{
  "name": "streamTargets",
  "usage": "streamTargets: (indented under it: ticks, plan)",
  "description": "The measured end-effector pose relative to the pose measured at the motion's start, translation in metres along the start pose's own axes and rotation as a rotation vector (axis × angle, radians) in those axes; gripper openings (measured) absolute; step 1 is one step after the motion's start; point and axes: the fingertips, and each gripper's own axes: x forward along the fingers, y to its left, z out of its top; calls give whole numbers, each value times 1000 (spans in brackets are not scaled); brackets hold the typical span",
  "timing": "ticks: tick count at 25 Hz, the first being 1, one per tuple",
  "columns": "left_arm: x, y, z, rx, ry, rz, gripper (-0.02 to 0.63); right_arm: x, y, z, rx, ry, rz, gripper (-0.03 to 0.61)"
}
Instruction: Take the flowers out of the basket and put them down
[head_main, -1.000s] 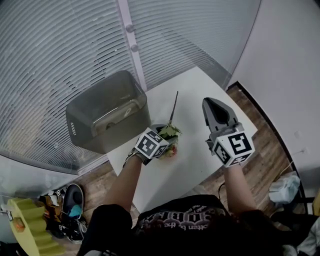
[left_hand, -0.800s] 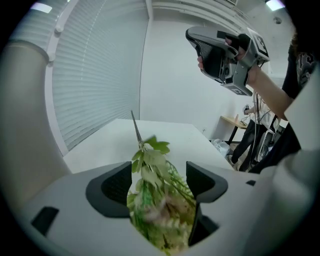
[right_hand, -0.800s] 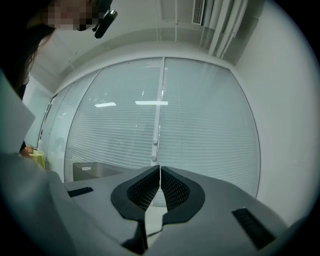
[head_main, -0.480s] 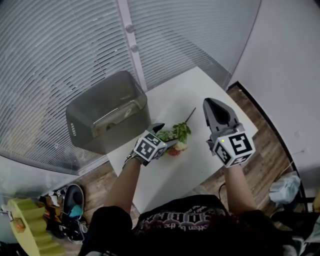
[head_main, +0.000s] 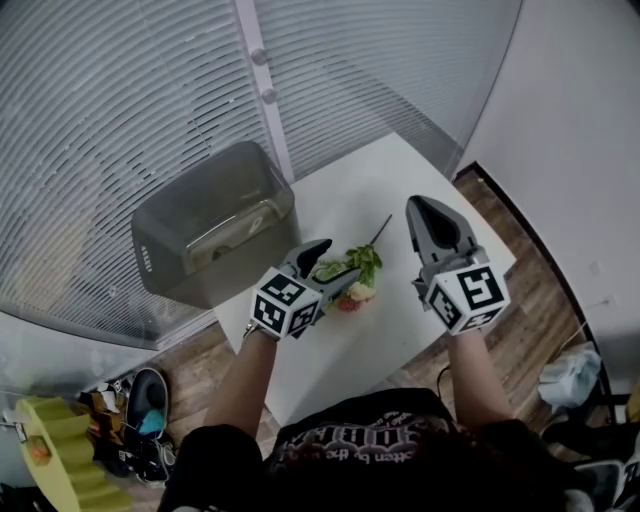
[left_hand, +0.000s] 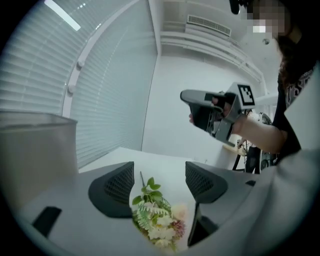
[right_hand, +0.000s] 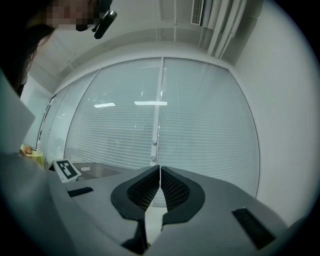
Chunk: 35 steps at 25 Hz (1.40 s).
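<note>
A small bunch of flowers (head_main: 352, 276) with green leaves and a dark stem lies on the white table (head_main: 400, 175), free of both grippers. My left gripper (head_main: 331, 263) hovers just above its near end, open; its jaws have just been closing a little, and nothing is pressed between them. In the left gripper view the flowers (left_hand: 155, 220) show below the gap between the pads. The grey translucent basket (head_main: 160, 215) stands at the table's left end. My right gripper (head_main: 421, 207) hangs shut over the table's right side, holding nothing.
Window blinds (head_main: 120, 90) run behind the table and basket. The table's near edge and right corner drop to a wood floor (head_main: 545, 330). Shoes (head_main: 140, 400) and a yellow object (head_main: 55, 440) lie on the floor at lower left.
The left gripper let go of the flowers, which tipped over to lie flat on the table, then it rose above them. The right gripper has not moved.
</note>
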Motion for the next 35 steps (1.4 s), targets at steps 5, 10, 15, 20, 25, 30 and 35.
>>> streamTargets:
  ticks: [5, 10, 15, 20, 25, 30, 35]
  plan:
    - [-24, -10, 44, 16, -130, 13, 236, 0, 2, -3, 13, 2, 2, 29]
    - [-39, -12, 74, 5, -179, 52, 130, 2, 6, -4, 18, 7, 8, 29]
    - [-47, -6, 85, -51, -212, 144, 18, -1, 10, -4, 20, 7, 13, 29]
    - [-52, 1, 91, -74, -222, 207, 3, 1, 10, -10, 16, 16, 14, 29]
    - [-63, 11, 92, -71, -227, 338, 3, -2, 8, -12, 4, 19, -5, 29]
    - [-72, 15, 95, -29, -216, 445, 3, -5, 3, -22, 40, 35, -20, 28]
    - [-76, 11, 104, 80, -209, 493, 3, -4, -1, -32, 72, 53, -23, 28]
